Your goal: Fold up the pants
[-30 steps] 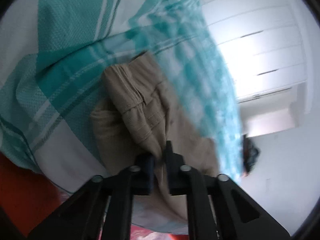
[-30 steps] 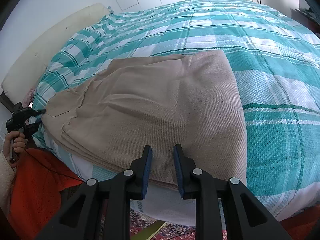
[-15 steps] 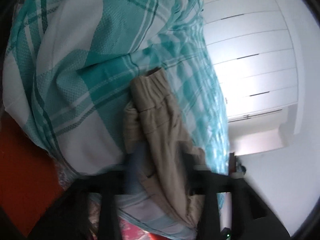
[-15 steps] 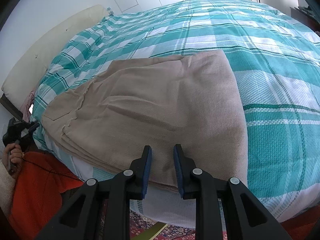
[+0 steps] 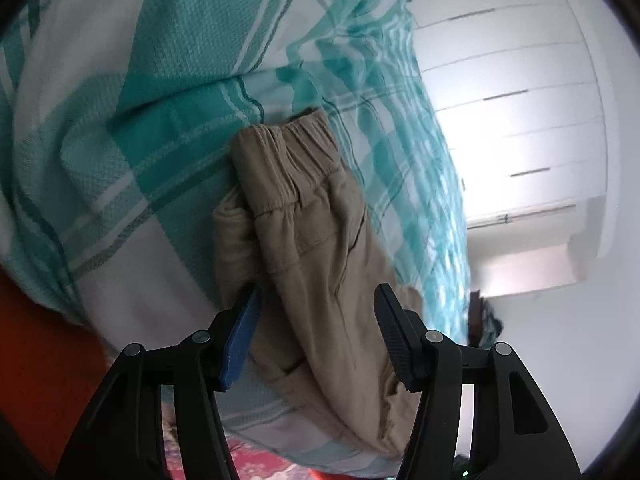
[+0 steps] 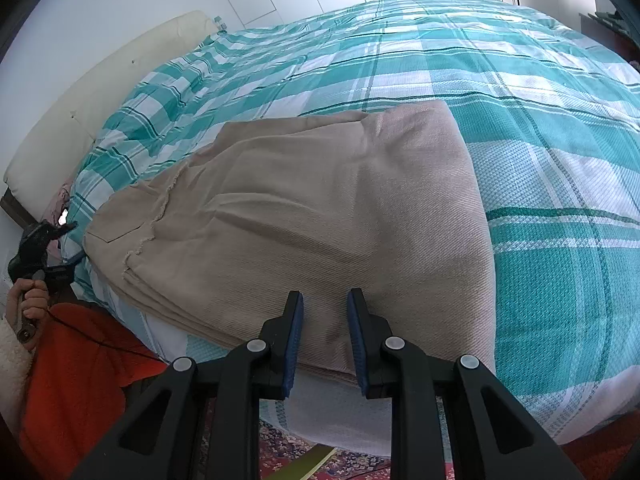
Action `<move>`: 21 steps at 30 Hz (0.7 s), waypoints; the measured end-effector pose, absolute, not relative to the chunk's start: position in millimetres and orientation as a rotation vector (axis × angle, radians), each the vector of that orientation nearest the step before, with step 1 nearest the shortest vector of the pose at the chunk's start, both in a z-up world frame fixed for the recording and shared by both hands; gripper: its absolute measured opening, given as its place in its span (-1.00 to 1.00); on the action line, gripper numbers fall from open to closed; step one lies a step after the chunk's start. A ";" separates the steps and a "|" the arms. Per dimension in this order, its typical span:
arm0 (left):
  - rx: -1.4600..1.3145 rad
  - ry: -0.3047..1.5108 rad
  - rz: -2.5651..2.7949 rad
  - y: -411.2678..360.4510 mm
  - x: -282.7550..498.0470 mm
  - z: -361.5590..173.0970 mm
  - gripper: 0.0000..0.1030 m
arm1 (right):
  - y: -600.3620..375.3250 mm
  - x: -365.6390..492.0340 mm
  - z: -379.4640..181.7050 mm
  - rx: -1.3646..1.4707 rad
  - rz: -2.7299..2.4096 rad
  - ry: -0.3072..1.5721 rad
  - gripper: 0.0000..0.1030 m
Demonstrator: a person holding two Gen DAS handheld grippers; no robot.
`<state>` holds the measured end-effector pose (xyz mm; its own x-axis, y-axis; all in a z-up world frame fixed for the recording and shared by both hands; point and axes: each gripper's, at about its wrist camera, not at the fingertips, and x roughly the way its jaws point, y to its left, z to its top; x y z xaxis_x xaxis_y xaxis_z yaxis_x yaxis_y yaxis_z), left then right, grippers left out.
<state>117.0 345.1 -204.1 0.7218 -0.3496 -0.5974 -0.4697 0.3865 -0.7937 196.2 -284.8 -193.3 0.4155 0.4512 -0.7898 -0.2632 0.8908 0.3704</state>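
Beige pants [image 6: 320,216] lie folded in stacked layers on a teal and white checked bedspread [image 6: 520,92], near the bed's front edge. My right gripper [image 6: 323,336] hovers at the folded edge nearest me, jaws a narrow gap apart and empty. In the left wrist view the pants' elastic waistband end [image 5: 304,208] lies on the bed's side. My left gripper [image 5: 316,332] is open wide, with the pants seen between its fingers, not held. The left gripper also shows in the right wrist view [image 6: 40,248], held in a hand at the bed's left corner.
A cream headboard [image 6: 100,92] runs along the left of the bed. White wardrobe doors [image 5: 520,100] stand behind. The person's orange sleeve [image 6: 80,360] is at lower left. A patterned rug [image 6: 320,456] lies on the floor below the bed edge.
My left gripper went from shut on the pants to open wide and drew back slightly. The right gripper has barely moved.
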 end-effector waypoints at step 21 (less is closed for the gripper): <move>-1.226 0.815 0.185 346.9 101.2 -201.7 -0.67 | -286.8 196.2 -193.7 0.214 0.464 1.050 -0.54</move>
<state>101.2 346.9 -201.7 0.7102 -0.2906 -0.6412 -0.5386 0.3623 -0.7607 196.2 -286.8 -193.7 0.4131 0.4655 -0.7827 -0.2654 0.8837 0.3855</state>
